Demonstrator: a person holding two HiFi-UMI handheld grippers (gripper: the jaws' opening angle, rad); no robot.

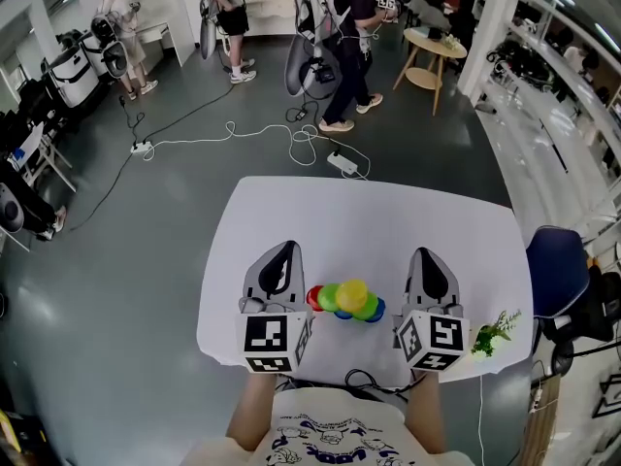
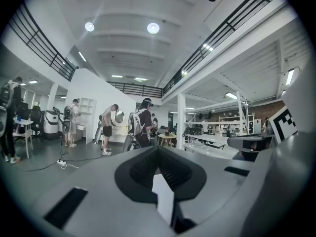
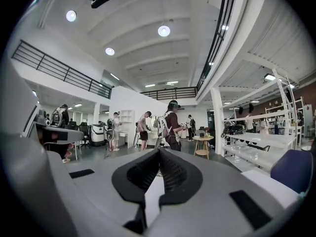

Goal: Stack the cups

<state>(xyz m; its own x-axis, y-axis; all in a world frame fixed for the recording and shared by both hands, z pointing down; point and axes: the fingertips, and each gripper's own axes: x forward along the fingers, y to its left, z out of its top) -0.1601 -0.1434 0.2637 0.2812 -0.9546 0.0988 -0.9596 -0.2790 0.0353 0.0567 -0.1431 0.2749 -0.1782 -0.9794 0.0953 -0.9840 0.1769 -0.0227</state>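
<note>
Left gripper (image 1: 283,249) and right gripper (image 1: 425,256): both clenched, jaws pressed together with nothing between them. Each gripper's own view shows the dark pads meeting at the tip. Both are held out level over the white bench (image 1: 359,216), side by side and pointing away from the person.

Cups (image 1: 346,301): a small bunch of coloured ones sits on the bench in the gap between the two grippers. Left to right they run red, green, yellow, green, blue. They touch or overlap, and the yellow looks uppermost. Whether any are nested cannot be told from the head view.
- The bunch lies alongside the gripper bodies, nearer the person than either pair of fingertips.
- The red end is just beside the left gripper's body, above its marker cube (image 1: 275,343).
- The blue end is near the right gripper, with a strip of bare bench between them.
- Neither gripper touches the cups, and neither gripper view shows them.

Further out:
- A green sprig (image 1: 495,330) lies at the bench's right edge, just beside the right gripper's cube.
- A blue chair (image 1: 558,270) stands off the bench's right side.
- On the grey floor beyond the far edge lie a white power strip (image 1: 342,163) and a looping white cable (image 1: 194,142).
- A round wooden side table (image 1: 430,51) and several standing people (image 1: 340,37) are well apart at the back of the room.
</note>
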